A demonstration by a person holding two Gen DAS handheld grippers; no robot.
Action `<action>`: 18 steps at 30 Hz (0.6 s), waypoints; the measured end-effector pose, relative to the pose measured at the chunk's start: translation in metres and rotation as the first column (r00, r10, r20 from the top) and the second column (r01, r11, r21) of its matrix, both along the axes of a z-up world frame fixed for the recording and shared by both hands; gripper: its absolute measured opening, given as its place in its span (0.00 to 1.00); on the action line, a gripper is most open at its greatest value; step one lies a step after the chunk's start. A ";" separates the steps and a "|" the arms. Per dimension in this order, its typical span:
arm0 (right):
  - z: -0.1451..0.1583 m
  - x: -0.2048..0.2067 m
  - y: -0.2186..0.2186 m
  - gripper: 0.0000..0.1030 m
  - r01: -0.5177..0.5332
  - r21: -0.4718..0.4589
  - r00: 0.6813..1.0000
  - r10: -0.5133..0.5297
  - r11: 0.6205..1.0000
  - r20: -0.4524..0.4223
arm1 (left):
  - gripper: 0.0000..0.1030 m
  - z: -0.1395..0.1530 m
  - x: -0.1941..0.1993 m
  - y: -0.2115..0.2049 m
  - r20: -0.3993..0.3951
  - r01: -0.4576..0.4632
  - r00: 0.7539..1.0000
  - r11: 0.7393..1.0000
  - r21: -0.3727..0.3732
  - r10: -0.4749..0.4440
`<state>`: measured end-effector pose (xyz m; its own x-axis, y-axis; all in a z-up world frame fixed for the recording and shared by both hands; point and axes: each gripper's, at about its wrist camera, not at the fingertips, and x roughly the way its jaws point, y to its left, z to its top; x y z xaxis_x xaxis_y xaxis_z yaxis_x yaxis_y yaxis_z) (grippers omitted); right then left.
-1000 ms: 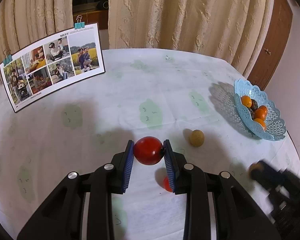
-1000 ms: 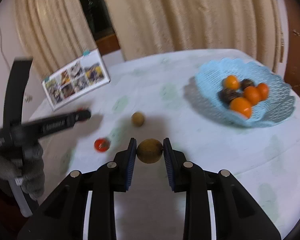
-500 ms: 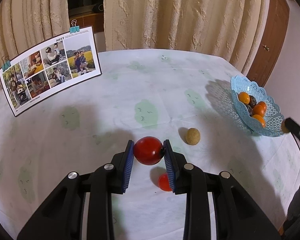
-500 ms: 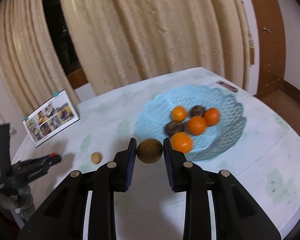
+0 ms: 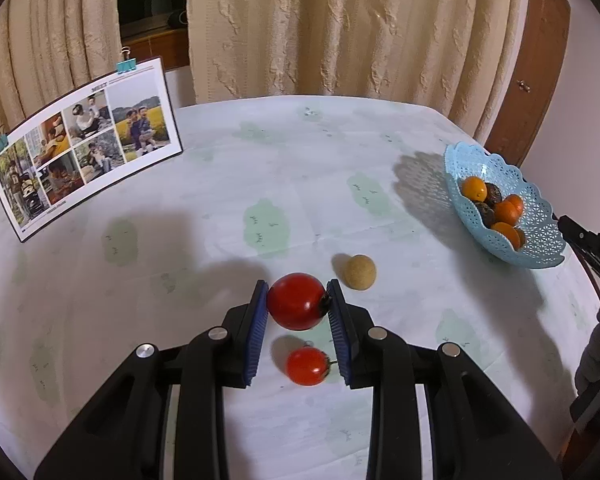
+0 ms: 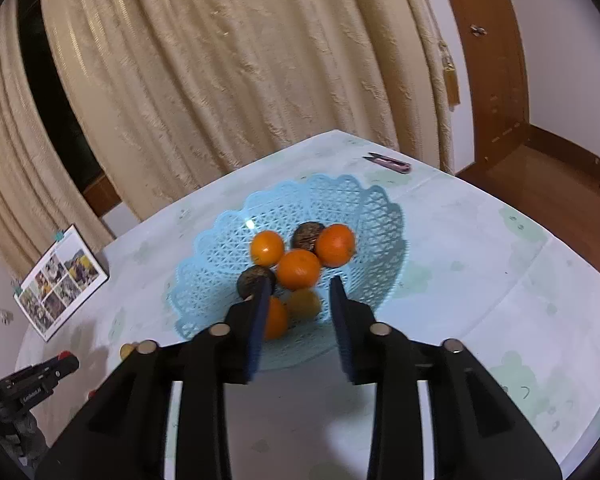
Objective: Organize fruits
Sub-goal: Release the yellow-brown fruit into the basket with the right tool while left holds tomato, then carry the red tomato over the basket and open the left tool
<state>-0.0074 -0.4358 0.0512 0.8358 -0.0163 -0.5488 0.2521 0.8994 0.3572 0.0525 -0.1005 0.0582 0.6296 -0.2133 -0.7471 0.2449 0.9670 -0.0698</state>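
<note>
Round table with a pale green-patterned cloth (image 5: pixel 300 168), cream curtains behind, photo card (image 5: pixel 88 148) propped at the back. The blue lace basket (image 6: pixel 216 264) already has oranges and a couple of dark fruits in it. The right gripper (image 6: pixel 296 292) sits right over it and its jaws have just been opening; the yellowish fruit (image 6: pixel 304 303) looks dropped in, pads clear of it. The left gripper (image 5: pixel 298 300) is clamped on a big red tomato (image 5: pixel 296 300). Still on the cloth, I'd say: a small tomato (image 5: pixel 307 366) and a tan round fruit (image 5: pixel 360 272)

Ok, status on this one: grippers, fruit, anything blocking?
Left gripper shut on big tomato. Right gripper just opened over blue basket, brown fruit released. Small tomato, tan fruit on table. Nothing blocking.
</note>
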 end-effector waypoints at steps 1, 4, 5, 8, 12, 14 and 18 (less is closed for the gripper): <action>-0.001 -0.002 -0.004 0.51 0.016 0.009 1.000 -0.016 1.000 0.007 | 0.29 0.000 0.000 -0.002 -0.001 0.005 1.000 1.000 0.001 -0.005; -0.004 -0.008 -0.011 0.52 0.068 0.011 0.997 -0.068 0.998 0.024 | 0.29 0.002 0.001 -0.011 0.003 0.019 1.000 1.000 0.008 -0.019; -0.004 -0.011 -0.014 0.52 0.091 0.003 0.995 -0.091 0.996 0.030 | 0.29 0.003 0.001 -0.015 0.004 0.027 1.000 1.000 0.011 -0.027; -0.008 -0.022 -0.017 0.60 0.168 -0.029 0.984 -0.166 0.985 0.060 | 0.29 0.005 0.003 -0.027 0.006 0.051 0.999 0.999 0.015 -0.051; -0.014 -0.036 -0.020 0.66 0.262 -0.045 0.961 -0.256 0.964 0.105 | 0.29 0.010 0.003 -0.050 0.011 0.100 0.995 0.995 0.021 -0.100; -0.016 -0.038 -0.020 0.66 0.268 -0.041 0.959 -0.262 0.962 0.111 | 0.29 0.012 0.005 -0.062 0.009 0.126 0.992 0.992 0.016 -0.126; -0.016 -0.042 -0.018 0.66 0.279 -0.041 0.953 -0.272 0.959 0.133 | 0.29 0.016 0.008 -0.087 0.013 0.169 0.986 0.986 0.009 -0.169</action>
